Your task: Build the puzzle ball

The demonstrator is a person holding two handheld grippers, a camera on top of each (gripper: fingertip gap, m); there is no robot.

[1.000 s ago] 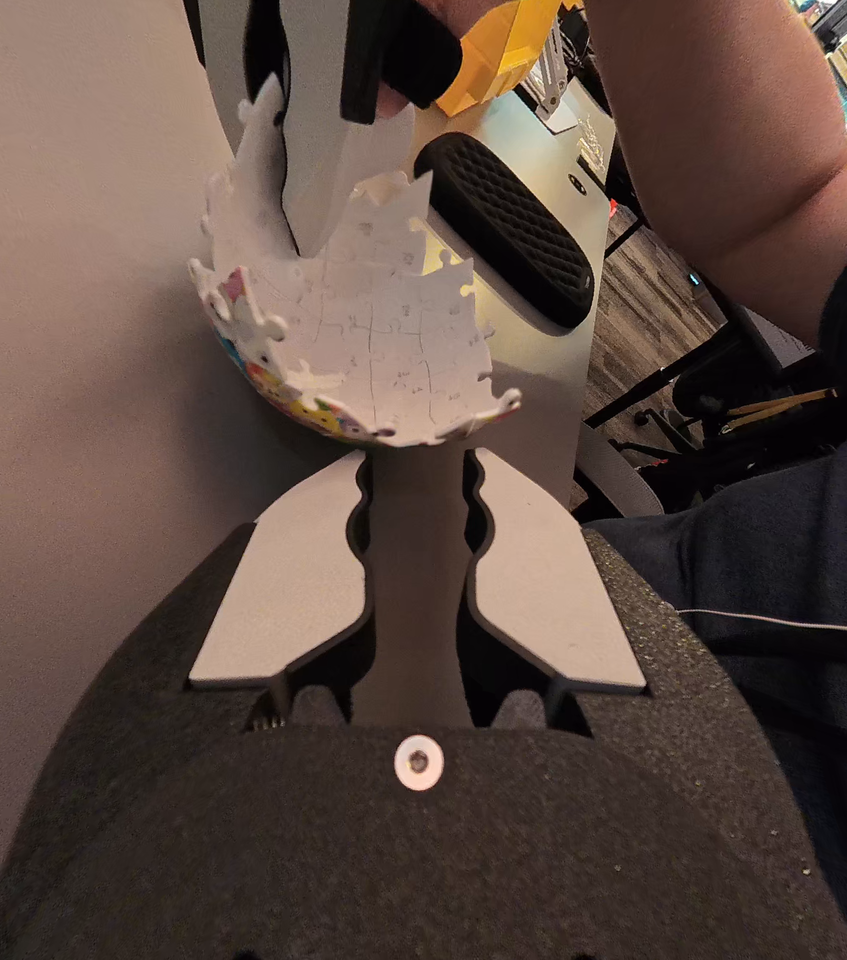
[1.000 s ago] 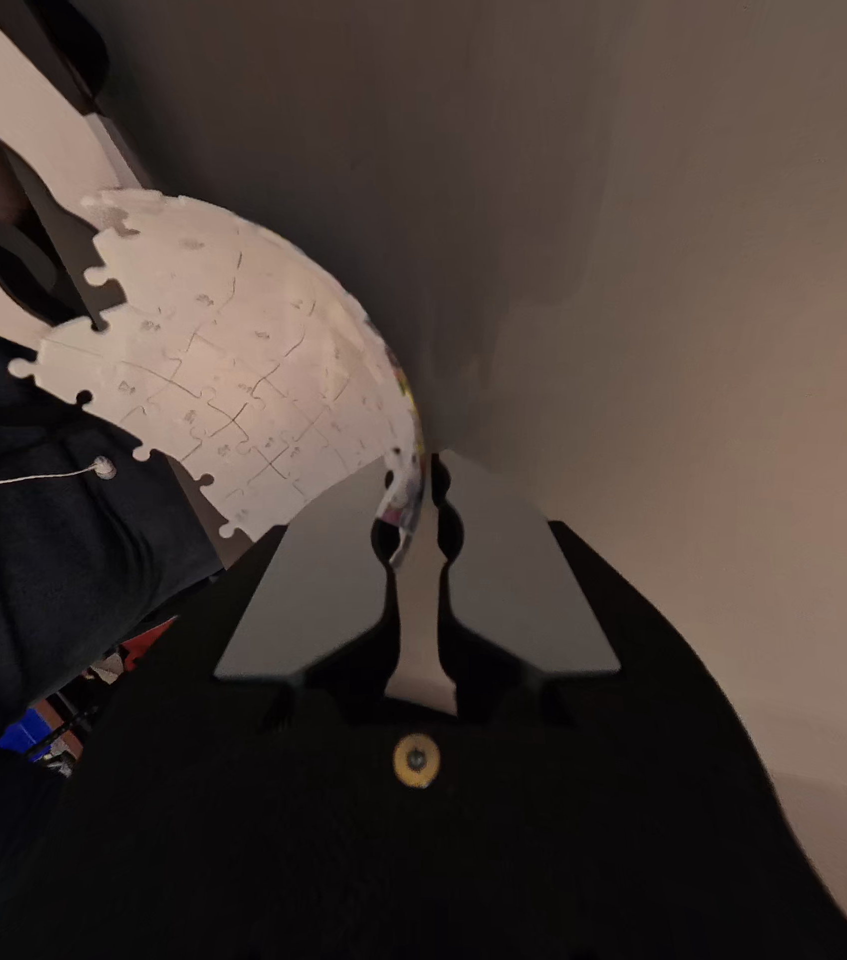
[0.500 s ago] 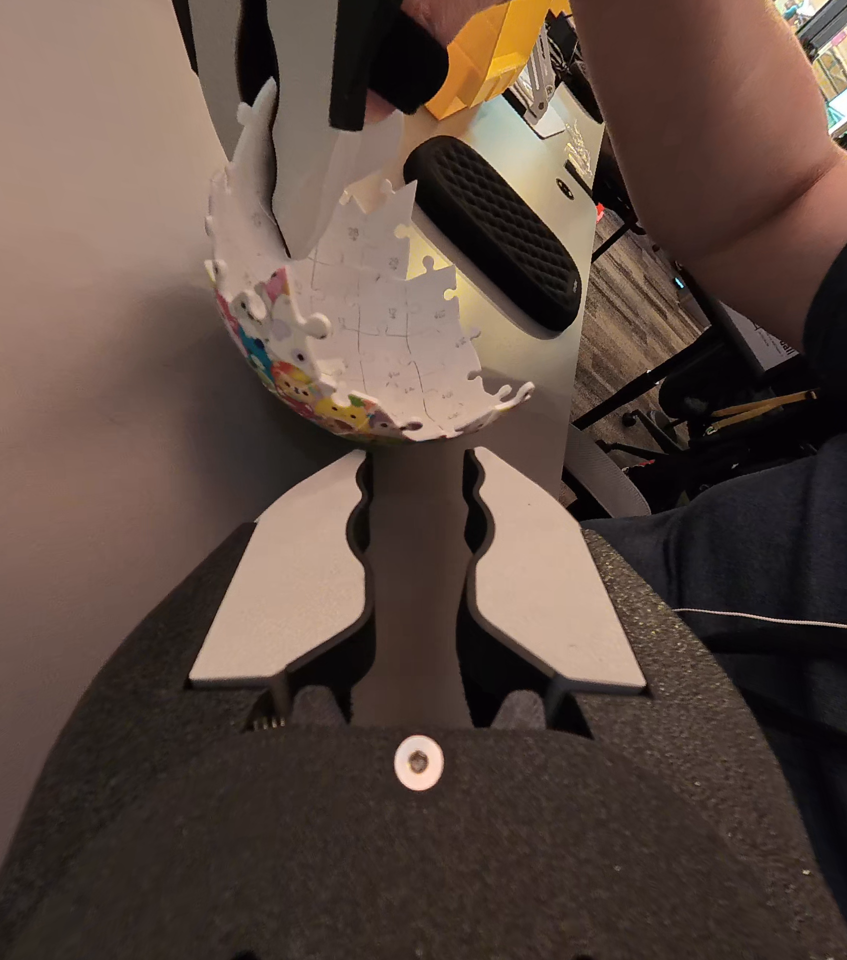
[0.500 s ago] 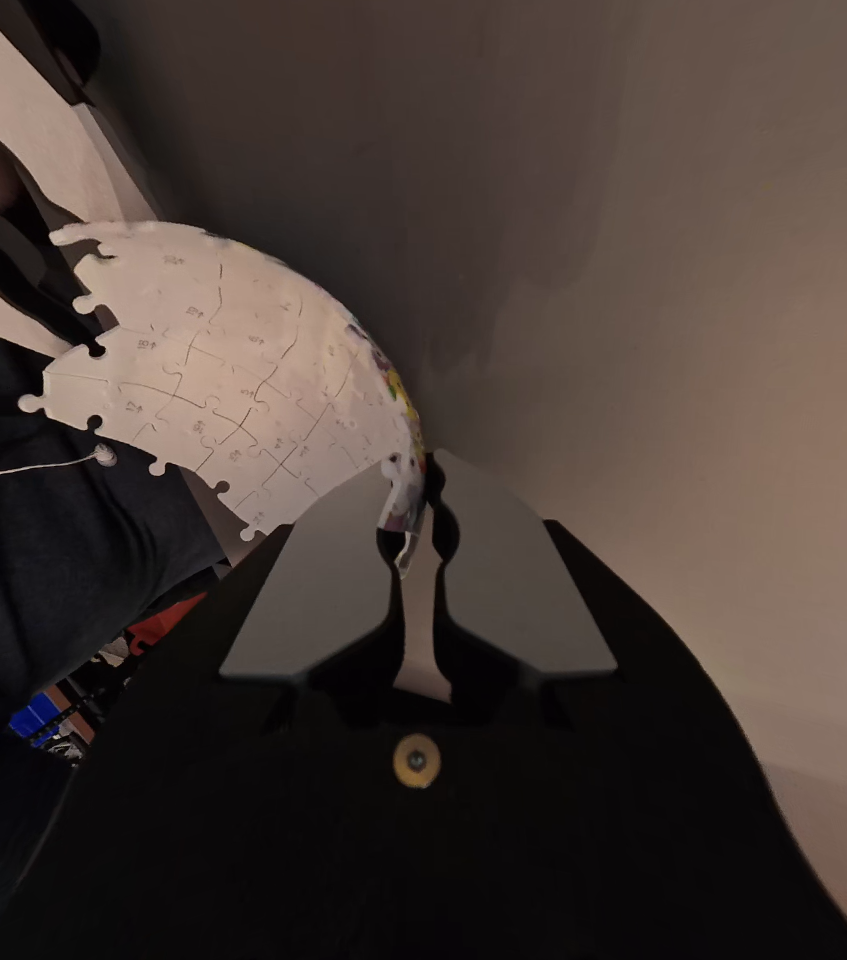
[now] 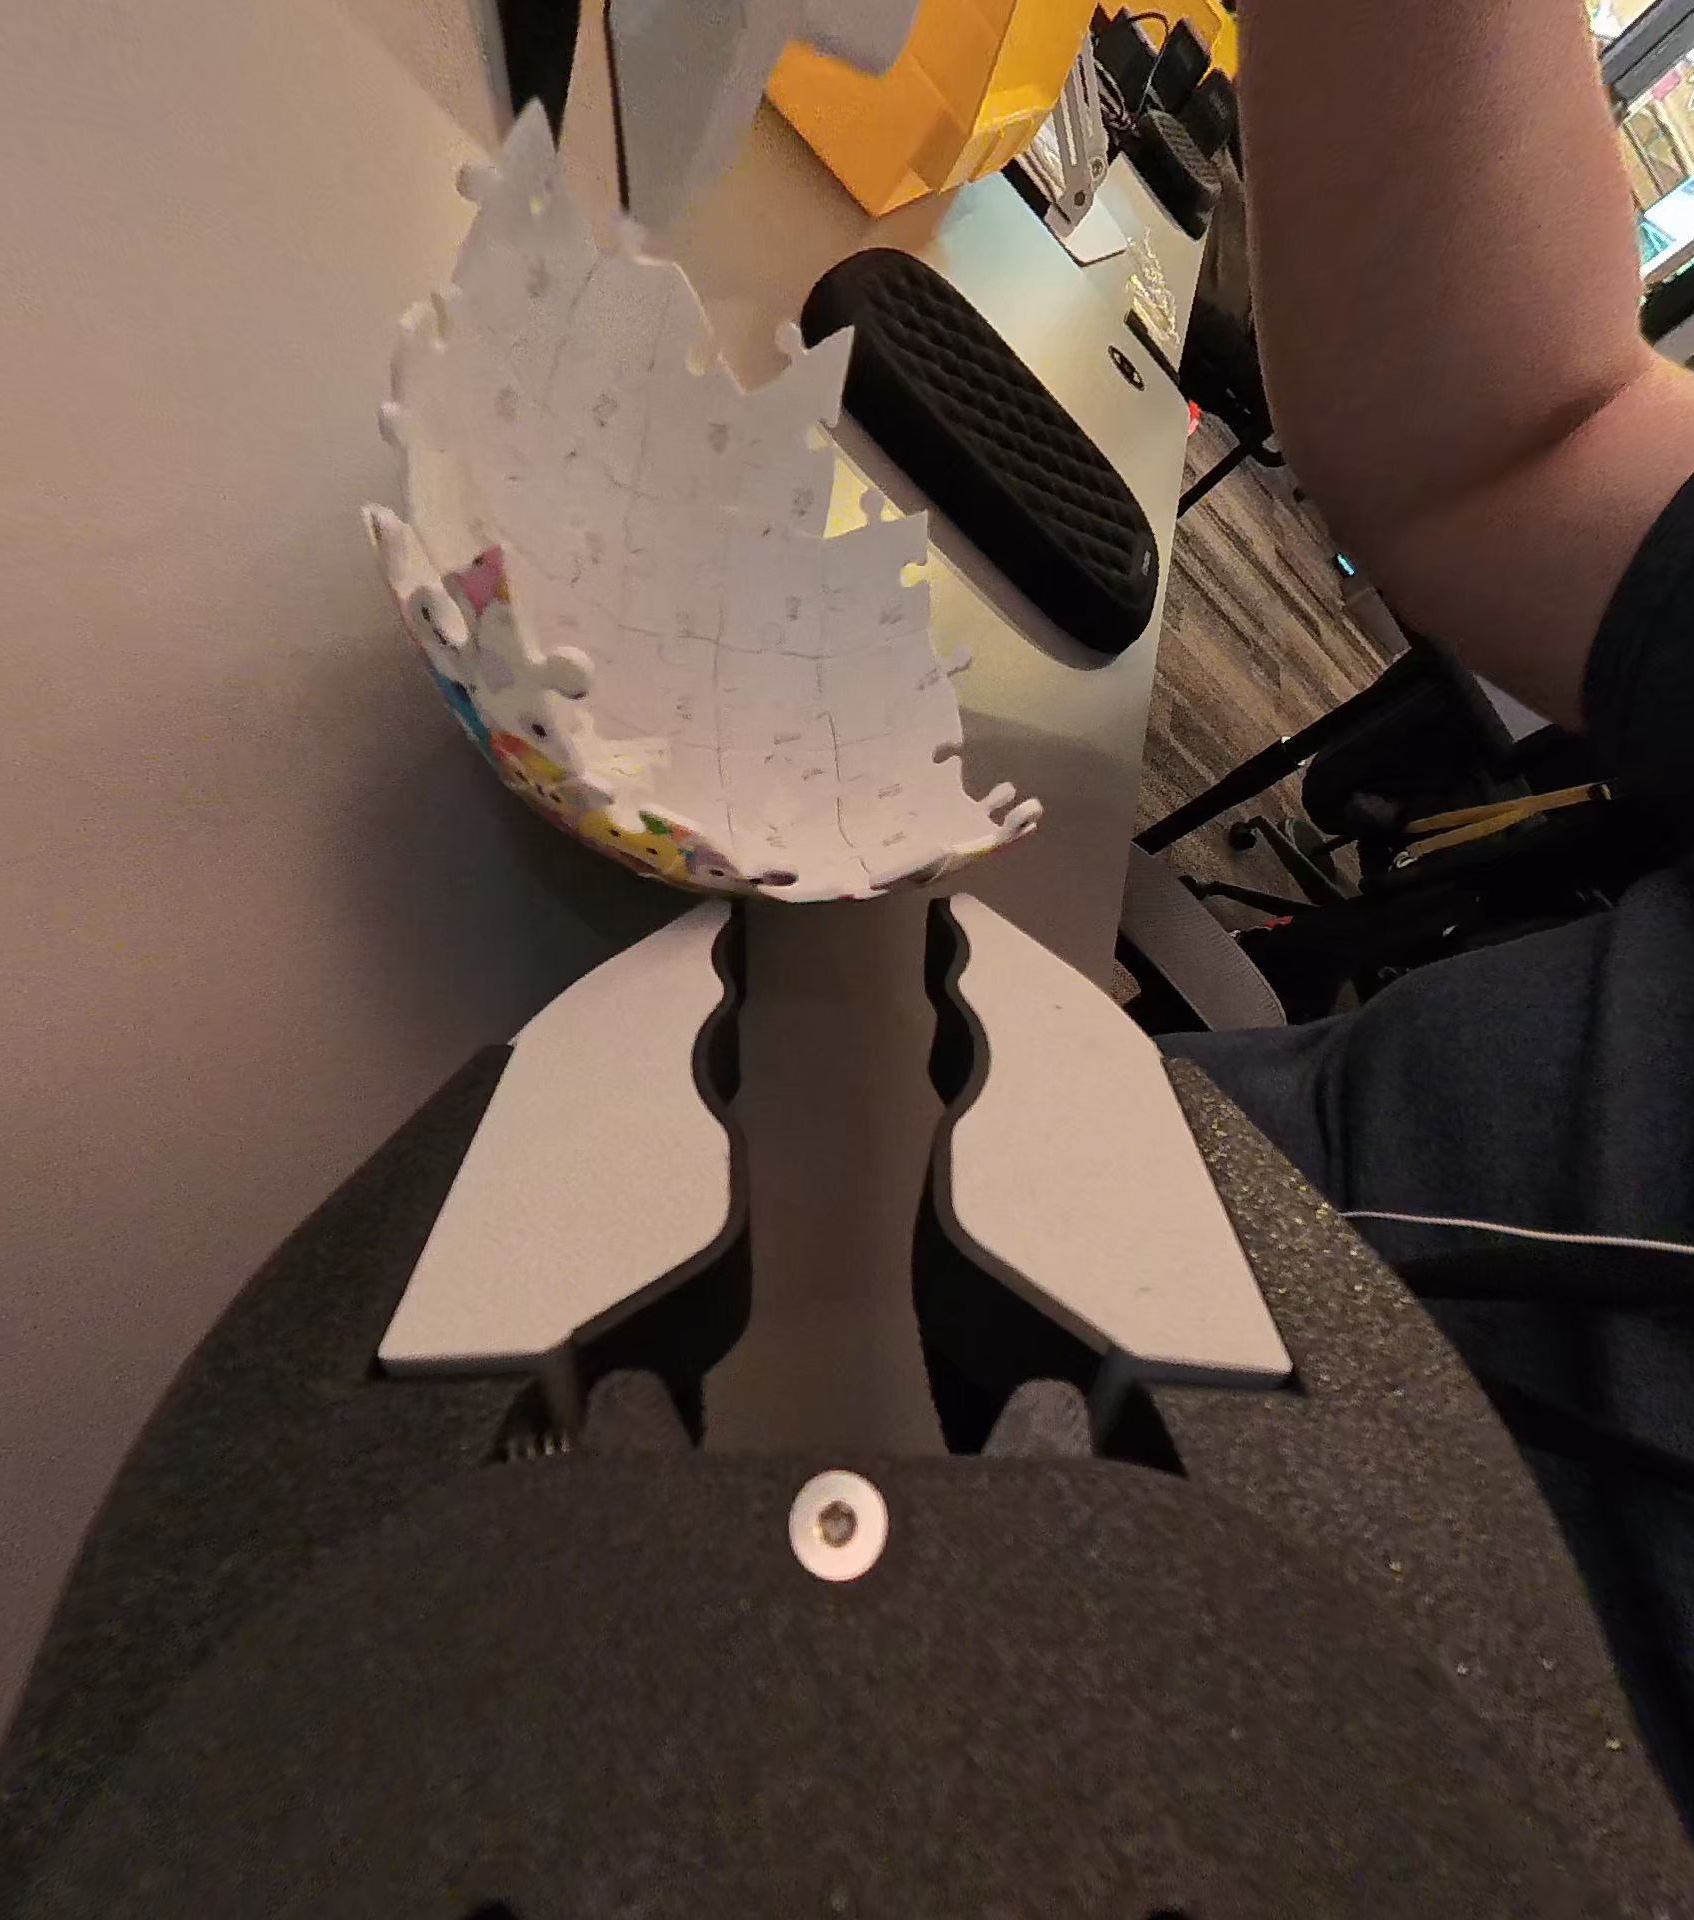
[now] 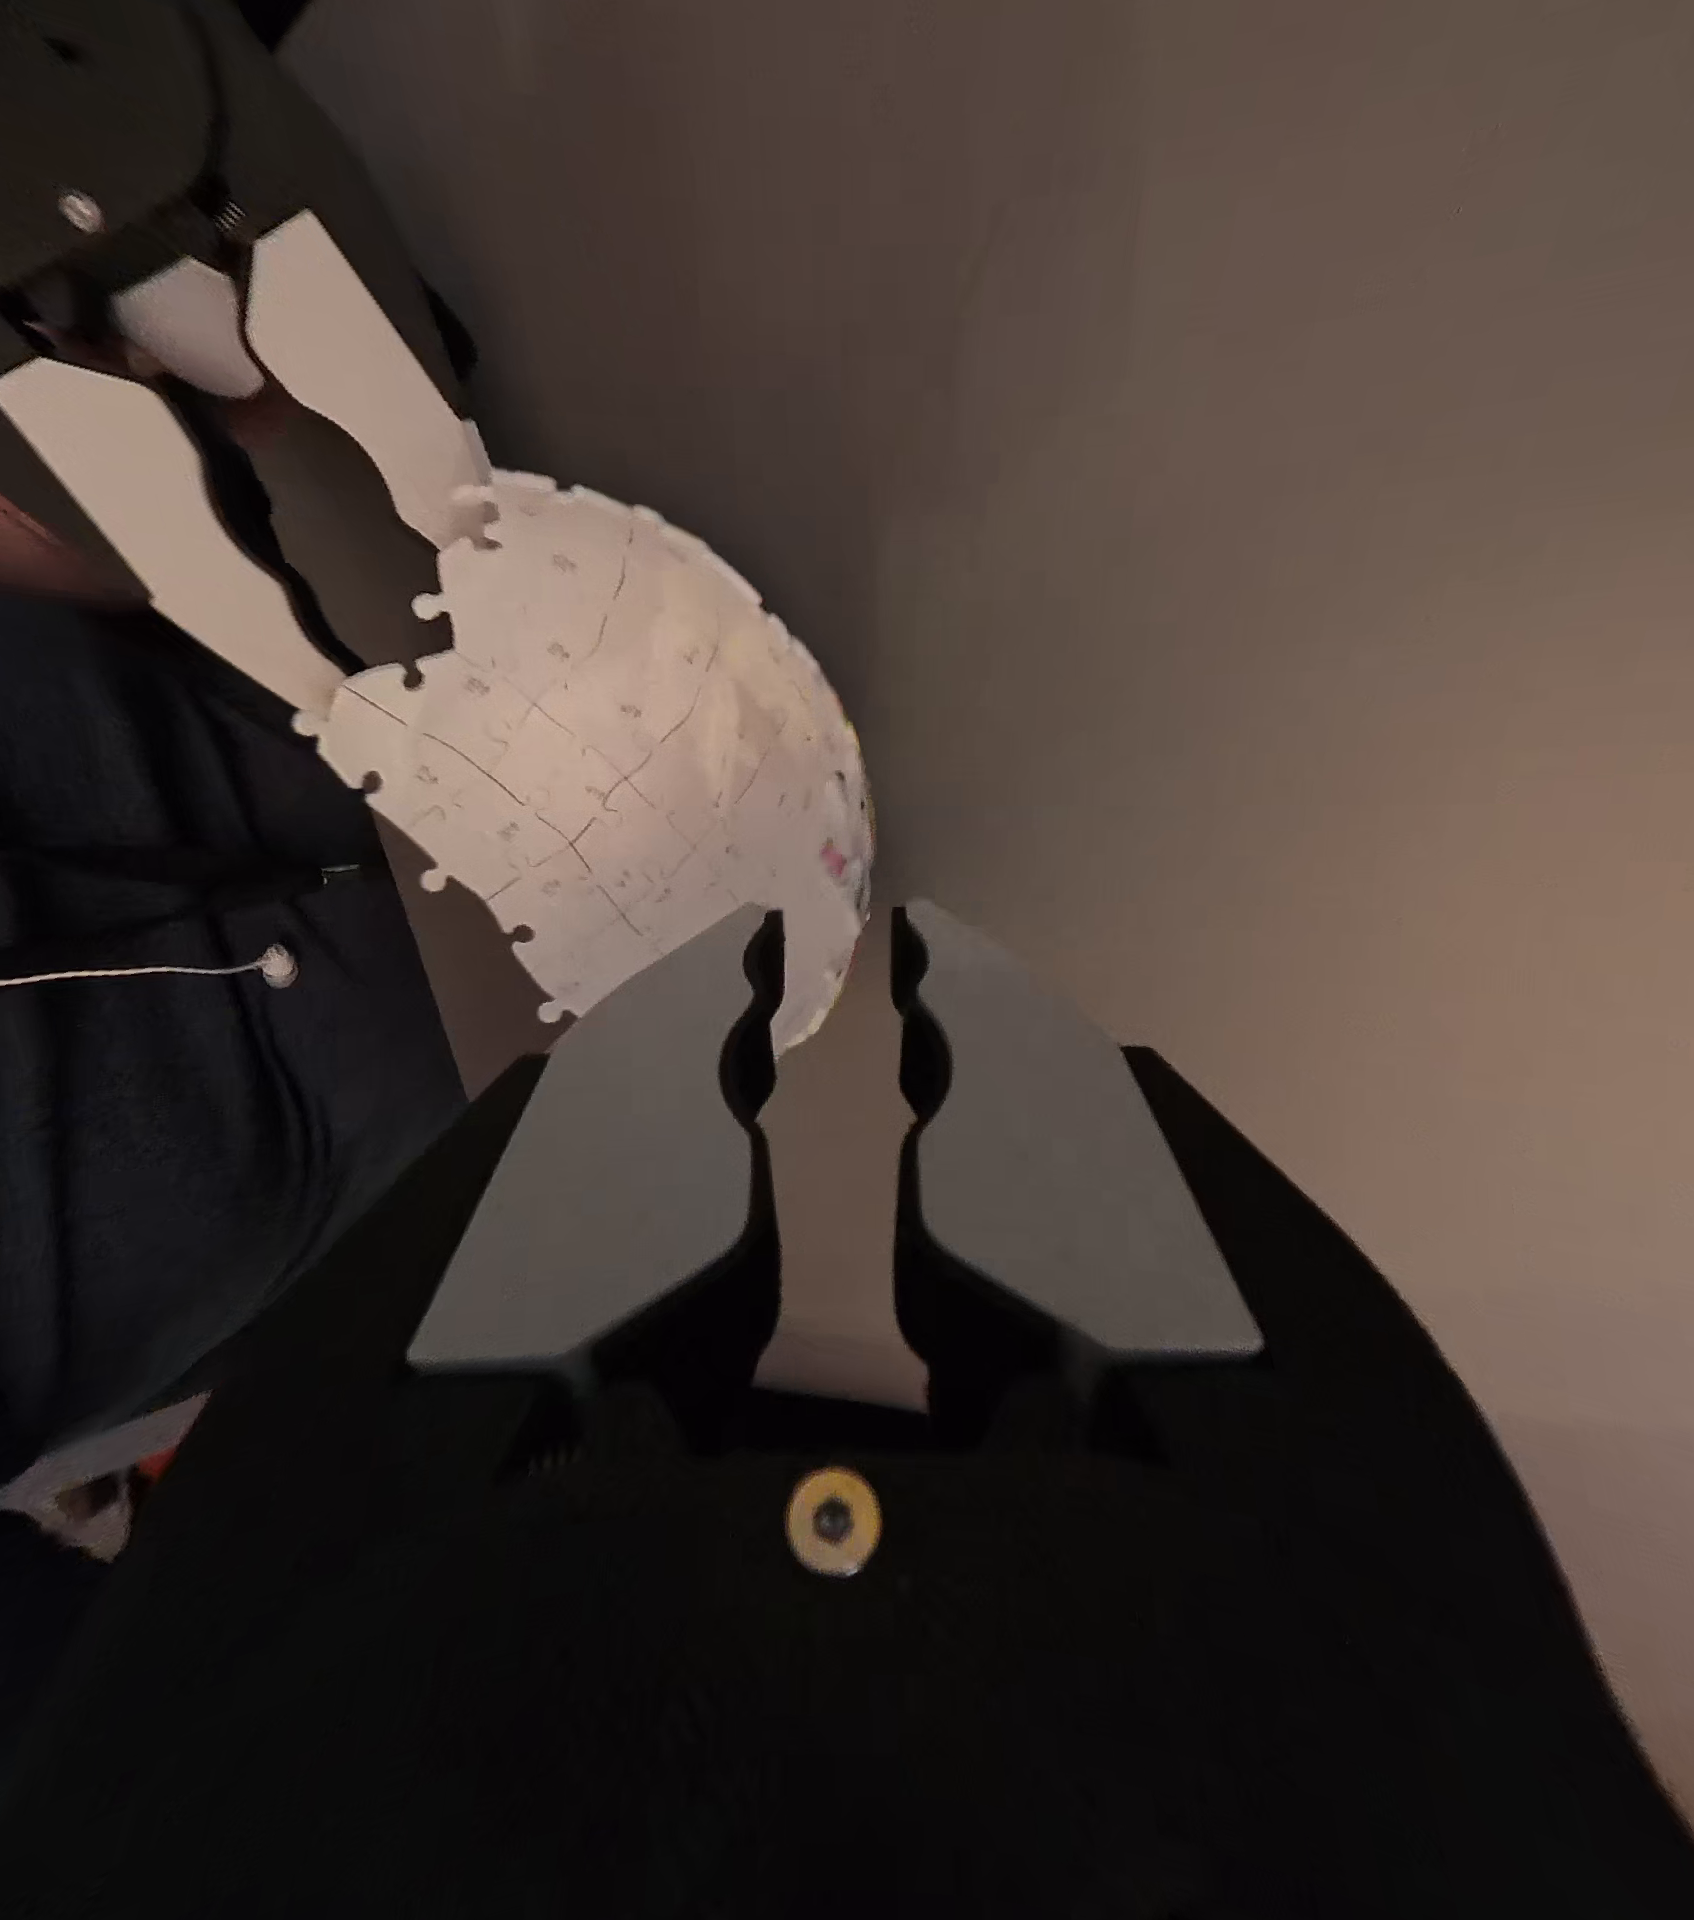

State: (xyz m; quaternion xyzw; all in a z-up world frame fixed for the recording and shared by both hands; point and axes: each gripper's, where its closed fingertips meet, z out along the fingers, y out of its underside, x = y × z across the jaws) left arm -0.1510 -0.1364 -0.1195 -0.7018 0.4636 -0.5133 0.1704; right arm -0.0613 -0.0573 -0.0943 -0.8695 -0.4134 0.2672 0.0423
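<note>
The puzzle ball is a half-built shell (image 5: 718,623), white inside and with bright cartoon colours outside. It lies on the beige table (image 5: 147,727), open side toward the left wrist view. My left gripper (image 5: 832,909) is open, its tips at the shell's lower jagged rim. In the right wrist view the shell (image 6: 614,748) shows its white inside. My right gripper (image 6: 830,920) is open, with the shell's rim loose between the jaws near the left finger. The left gripper (image 6: 391,587) shows at the shell's far rim. The right gripper's finger (image 5: 708,94) hangs above the shell.
A black ribbed oblong object (image 5: 988,457) and a yellow box (image 5: 926,94) sit on the table behind the shell. A person's bare arm (image 5: 1445,364) and dark trouser leg (image 5: 1549,1143) are on the right, past the table edge. Bare table (image 6: 1342,623) lies to the right. Left tips to right tips: about 12 cm. The black ribbed oblong object (image 5: 988,457) lies around 20 cm away from my right fingertips.
My right gripper was shut on the shell's rim; its jaws have now parted and it has drawn back. The shell has tilted to show more of its inside. The left gripper stays open.
</note>
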